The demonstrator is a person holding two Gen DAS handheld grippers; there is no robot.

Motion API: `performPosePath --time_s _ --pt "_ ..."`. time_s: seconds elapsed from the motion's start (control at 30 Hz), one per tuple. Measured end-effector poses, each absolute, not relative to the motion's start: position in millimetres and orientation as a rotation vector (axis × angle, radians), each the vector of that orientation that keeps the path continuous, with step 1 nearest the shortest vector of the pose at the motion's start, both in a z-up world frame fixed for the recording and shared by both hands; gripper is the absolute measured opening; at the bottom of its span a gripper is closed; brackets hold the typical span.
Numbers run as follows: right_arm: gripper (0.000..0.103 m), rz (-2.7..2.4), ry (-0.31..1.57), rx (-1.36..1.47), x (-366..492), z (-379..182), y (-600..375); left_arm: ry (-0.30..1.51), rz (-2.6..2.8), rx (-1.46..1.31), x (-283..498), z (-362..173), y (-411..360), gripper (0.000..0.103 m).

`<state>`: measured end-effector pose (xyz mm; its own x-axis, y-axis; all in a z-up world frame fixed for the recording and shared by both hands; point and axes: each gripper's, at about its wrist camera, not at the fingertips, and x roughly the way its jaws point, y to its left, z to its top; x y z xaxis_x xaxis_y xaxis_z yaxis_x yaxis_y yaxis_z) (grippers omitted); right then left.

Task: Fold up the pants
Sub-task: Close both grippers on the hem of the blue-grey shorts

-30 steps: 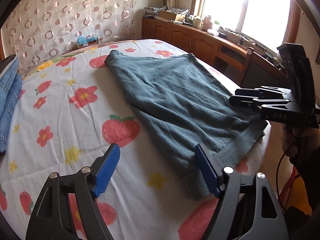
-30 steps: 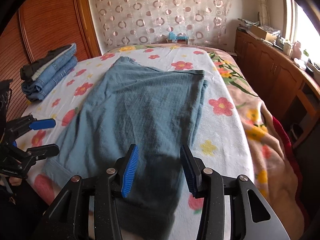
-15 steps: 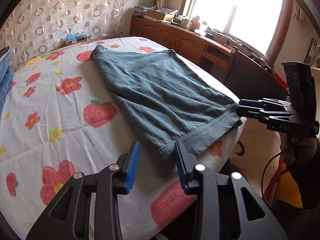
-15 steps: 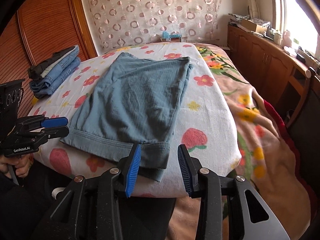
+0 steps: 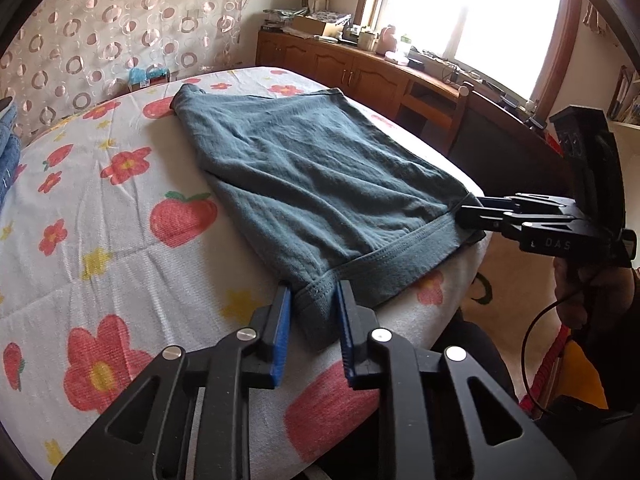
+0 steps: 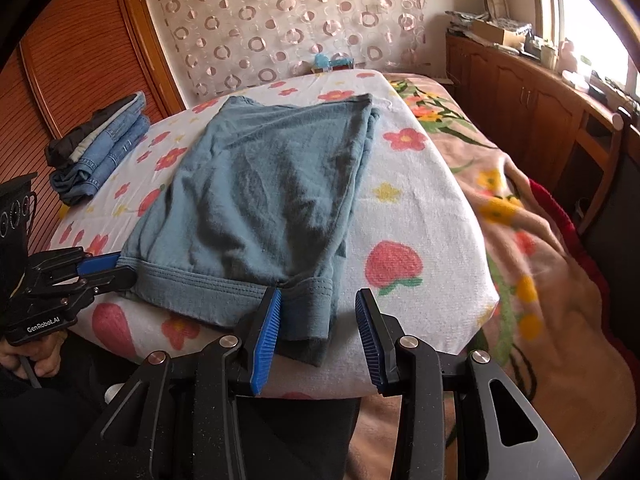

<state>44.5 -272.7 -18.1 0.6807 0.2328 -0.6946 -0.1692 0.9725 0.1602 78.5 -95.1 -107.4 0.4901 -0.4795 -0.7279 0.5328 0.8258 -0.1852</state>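
quick one on where we're at with the pants (image 5: 312, 176). they're lying flat on the bed (image 5: 120, 240), already doubled over lengthwise, with the long axis running from the bottom of both frames up toward the curtain at the top. the stitched band end sits at the near edge of the bed, right in front of us, and that band runs crosswise between the 2 grippers.

the left gripper (image 5: 313, 300) has the band's left corner between its blue pads. its jaws have just been closing, they're narrow now, and as far as we can tell the pads are pressing on the cloth. in the right wrist view it shows at the lower left, tips at that same corner.

the right gripper (image 6: 319, 300) is about half open around the other corner. the cloth touches the left pad, but there's a clear gap before the right pad, so no grip there yet.

what the next bit turns on, we reckon: the rest of the pants lies straight ahead of both grippers, so the fold goes up the frame along that long axis. each hand is at its own corner and neither is nearer. the right one needs to pinch first, or the band will go up lopsided.

a stack of jeans (image 6: 100, 152) sits upper left, well apart.
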Motion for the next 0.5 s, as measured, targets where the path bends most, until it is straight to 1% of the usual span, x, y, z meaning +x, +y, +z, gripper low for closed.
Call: performPosePath --time_s 0.03,0.23,0.33,0.4,0.43,0.5 --pt "0.04 0.226 0.791 0.088 44.4 -18.0 -273.0 0.861 -0.616 0.06 78.8 -106.8 -93.9 0.02" --pt "0.04 0.243 0.798 0.062 43.5 -17.7 -266.0 0.866 -0.614 0.049 79.5 -108.6 -93.5 0.02" --pt "0.036 0.248 0.797 0.062 44.1 -18.6 -265.1 0.869 -0.616 0.045 79.5 -109.1 -94.0 0.02" --pt "0.032 0.255 0.798 0.061 44.5 -18.9 -264.8 0.868 -0.612 0.051 80.3 -108.7 -94.9 0.022" --pt "0.028 0.265 0.799 0.064 44.5 -19.2 -264.7 0.867 -0.612 0.049 80.8 -108.9 -94.7 0.023" --pt "0.025 0.278 0.799 0.068 44.5 -19.7 -264.3 0.865 -0.611 0.051 80.8 -109.1 -94.9 0.023"
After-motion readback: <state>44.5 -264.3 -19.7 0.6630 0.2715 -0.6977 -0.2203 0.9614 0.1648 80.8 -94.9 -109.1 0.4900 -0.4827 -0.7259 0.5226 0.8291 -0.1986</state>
